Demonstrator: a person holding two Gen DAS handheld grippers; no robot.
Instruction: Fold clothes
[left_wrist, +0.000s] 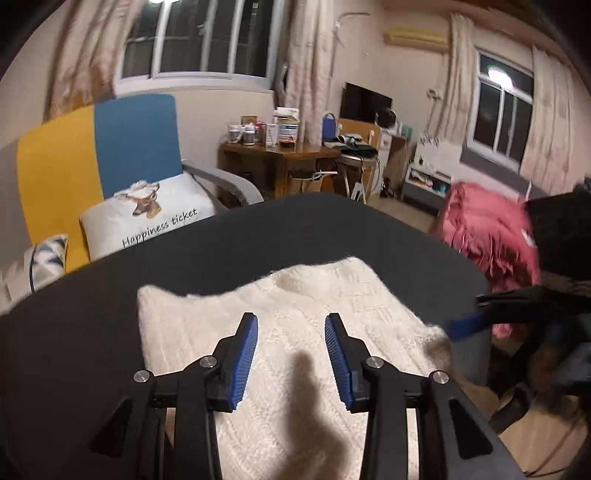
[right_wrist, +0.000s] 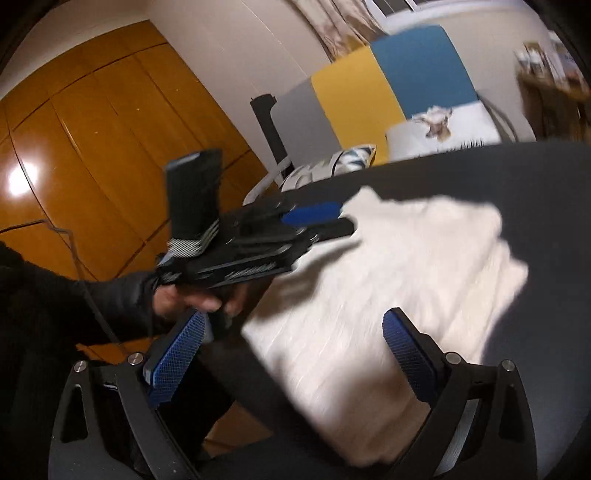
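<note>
Both claws empty, left gripper (left_wrist: 291, 325) and right gripper (right_wrist: 295, 332) jaws apart above the white knit (left_wrist: 295, 332) (half-folded already), so a shallow pinch could drag layers askew.

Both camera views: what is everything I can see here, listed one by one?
knitted garment: one, cream, lying on the dark table
table: one, dark, under the garment
pillow: one, white with a deer print, behind the table
chair back: one, yellow and blue, behind the pillow
red cloth: one heap, right of the table
wooden desk: one, brown, cluttered, under the window
wardrobe: one, orange wood, left in the right wrist view
left gripper: black with blue pads, open above the garment
right gripper: same, open
hand: one, dark sleeve, holding the left gripper
</note>
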